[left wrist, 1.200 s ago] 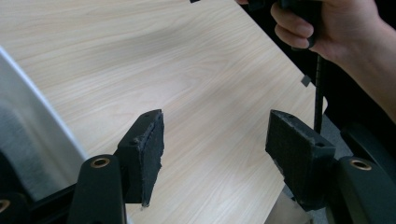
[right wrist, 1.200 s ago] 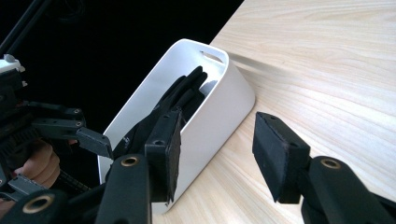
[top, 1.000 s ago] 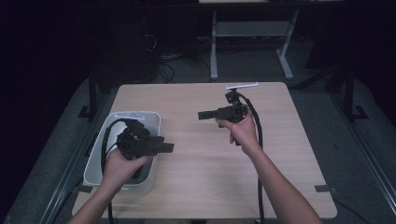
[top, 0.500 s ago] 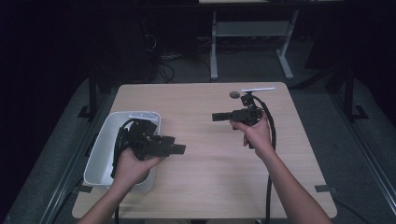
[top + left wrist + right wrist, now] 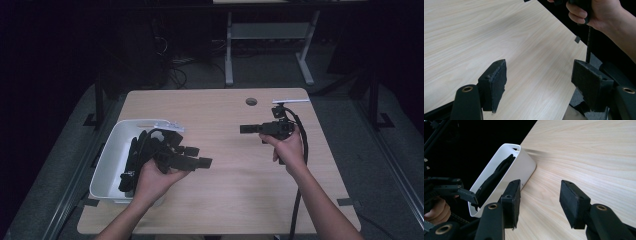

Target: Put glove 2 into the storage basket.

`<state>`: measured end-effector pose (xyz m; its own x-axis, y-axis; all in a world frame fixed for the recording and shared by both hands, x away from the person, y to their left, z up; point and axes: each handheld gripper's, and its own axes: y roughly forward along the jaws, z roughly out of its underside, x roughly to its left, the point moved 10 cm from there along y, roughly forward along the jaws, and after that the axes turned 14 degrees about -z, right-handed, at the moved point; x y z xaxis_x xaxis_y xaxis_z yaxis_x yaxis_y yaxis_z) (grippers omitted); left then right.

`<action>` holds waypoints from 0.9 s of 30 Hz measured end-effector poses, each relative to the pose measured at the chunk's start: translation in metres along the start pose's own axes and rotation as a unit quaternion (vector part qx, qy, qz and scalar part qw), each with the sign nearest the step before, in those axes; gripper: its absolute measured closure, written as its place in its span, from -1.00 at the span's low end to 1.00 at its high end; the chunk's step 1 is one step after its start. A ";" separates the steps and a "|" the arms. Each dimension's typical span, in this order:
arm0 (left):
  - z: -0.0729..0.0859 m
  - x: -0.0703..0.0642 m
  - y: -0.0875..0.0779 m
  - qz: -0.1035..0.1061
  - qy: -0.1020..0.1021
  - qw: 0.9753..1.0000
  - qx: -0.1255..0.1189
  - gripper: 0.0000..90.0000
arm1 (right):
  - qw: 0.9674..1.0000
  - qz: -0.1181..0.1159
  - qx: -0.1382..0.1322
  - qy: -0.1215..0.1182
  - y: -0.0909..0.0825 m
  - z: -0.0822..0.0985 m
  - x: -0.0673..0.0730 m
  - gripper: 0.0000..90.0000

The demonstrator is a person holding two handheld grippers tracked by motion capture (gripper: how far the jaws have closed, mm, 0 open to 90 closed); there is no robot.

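Both hands have slid since the earlier frames: the left claw [image 5: 204, 162] has come off the white bin [image 5: 107, 155] toward the middle of the bench [image 5: 220, 195], its jaws just having been opening with nothing between them, while the right claw [image 5: 245, 129] has drifted toward the right of the high view, released too and empty. Dark strap-like pieces [image 5: 131, 160] lie inside the bin at the left edge of the bench. My worry is the bin: it sits close to the bench's rim, and a forearm or a trailing cable [image 5: 299, 200] swinging back over it could nudge it off. From above, the two claws point at each other across bare wood. The right gripper view adds the bin's curved wall [image 5: 524, 167] and the dark pieces [image 5: 496, 176] standing against it; the left gripper view gives the other hand [image 5: 596, 11] in its upper right corner.
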<state>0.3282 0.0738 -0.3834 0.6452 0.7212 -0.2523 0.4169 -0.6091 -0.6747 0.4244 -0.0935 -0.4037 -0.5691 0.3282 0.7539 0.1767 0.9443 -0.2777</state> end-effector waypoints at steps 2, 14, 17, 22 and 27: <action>0.000 -0.002 0.003 -0.002 0.002 1.000 -0.002 -0.37 | 1.000 0.002 -0.003 0.001 -0.004 0.002 -0.002 0.13; 0.006 -0.017 0.021 0.008 0.006 1.000 0.001 -0.39 | 1.000 0.011 -0.013 0.013 -0.027 0.017 -0.013 0.12; 0.007 -0.020 0.026 0.009 0.008 1.000 0.001 -0.39 | 1.000 0.014 -0.013 0.016 -0.032 0.020 -0.015 0.12; 0.009 -0.031 0.035 0.015 0.012 1.000 0.002 -0.39 | 0.999 0.016 -0.019 0.023 -0.042 0.029 -0.021 0.11; 0.010 -0.040 0.041 0.020 0.019 1.000 0.002 -0.39 | 0.999 0.021 -0.028 0.031 -0.055 0.038 -0.027 0.11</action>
<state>0.3133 0.0234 -0.4082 0.6853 0.6830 -0.2529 0.3872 -0.6357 -0.6678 0.3991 -0.1551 -0.4315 -0.5093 0.3661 0.7788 0.2451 0.9292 -0.2765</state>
